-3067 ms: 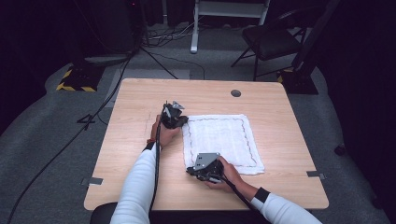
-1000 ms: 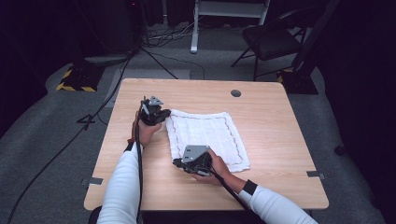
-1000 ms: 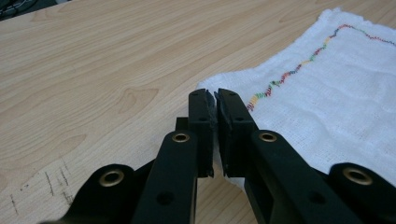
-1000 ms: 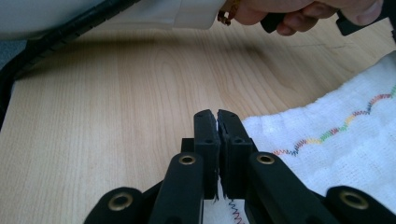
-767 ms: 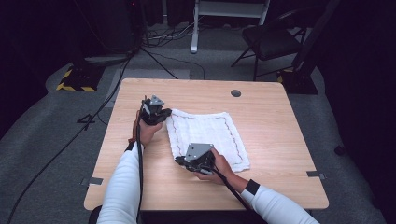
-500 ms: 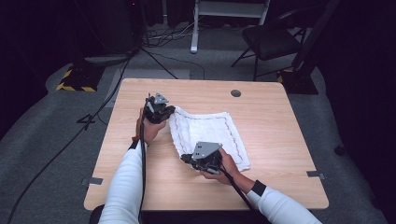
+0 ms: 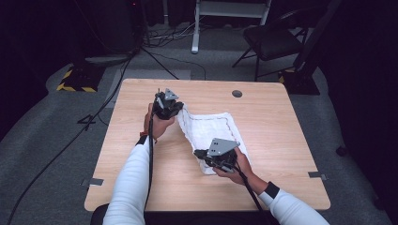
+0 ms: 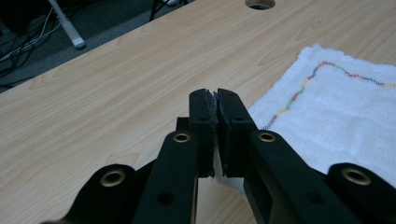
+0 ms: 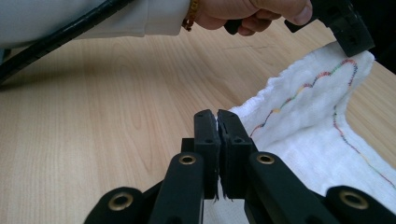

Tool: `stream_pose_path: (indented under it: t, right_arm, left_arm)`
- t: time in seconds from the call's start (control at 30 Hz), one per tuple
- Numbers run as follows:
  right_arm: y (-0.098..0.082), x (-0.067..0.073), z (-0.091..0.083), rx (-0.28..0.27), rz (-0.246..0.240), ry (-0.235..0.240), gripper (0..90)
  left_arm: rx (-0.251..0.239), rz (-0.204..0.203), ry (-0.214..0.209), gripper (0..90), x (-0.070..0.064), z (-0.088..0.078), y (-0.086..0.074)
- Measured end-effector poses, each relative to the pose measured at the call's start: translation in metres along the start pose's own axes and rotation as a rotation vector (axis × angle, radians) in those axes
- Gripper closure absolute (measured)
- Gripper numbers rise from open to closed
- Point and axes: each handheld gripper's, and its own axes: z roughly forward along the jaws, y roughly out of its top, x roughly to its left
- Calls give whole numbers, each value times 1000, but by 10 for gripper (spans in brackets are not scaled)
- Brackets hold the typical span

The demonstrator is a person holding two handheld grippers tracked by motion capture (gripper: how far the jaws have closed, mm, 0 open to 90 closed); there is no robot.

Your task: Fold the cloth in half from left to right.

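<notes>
Since before, we lifted both claws, left gripper (image 7: 172,111) and right gripper (image 7: 202,155), each clamped on a towel (image 7: 213,131) corner.

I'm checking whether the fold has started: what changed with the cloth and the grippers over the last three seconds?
Both grippers, left gripper and right gripper, dragged the white cloth toward the table's left, then began lifting its left edge back rightward, so that edge now stands raised and rumpled. Each stays shut on its corner; the cloth's right part still lies flat on the table.
</notes>
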Motion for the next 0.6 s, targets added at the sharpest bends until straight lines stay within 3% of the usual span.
stream_pose_path:
  t: [0.17, 0.37, 0.6]
  right_arm:
    - [-3, -3, -5, -8, 7, -12, 875]
    - [-14, -13, -18, -16, 45, -38, 875]
    - [-21, -20, -36, -20, 56, -72, 875]
  left_arm:
    - [4, 8, -5, 852, -5, 4, 9]
    - [19, 31, -7, 852, -10, 9, 15]
    - [29, 38, -13, 852, -18, 17, 20]
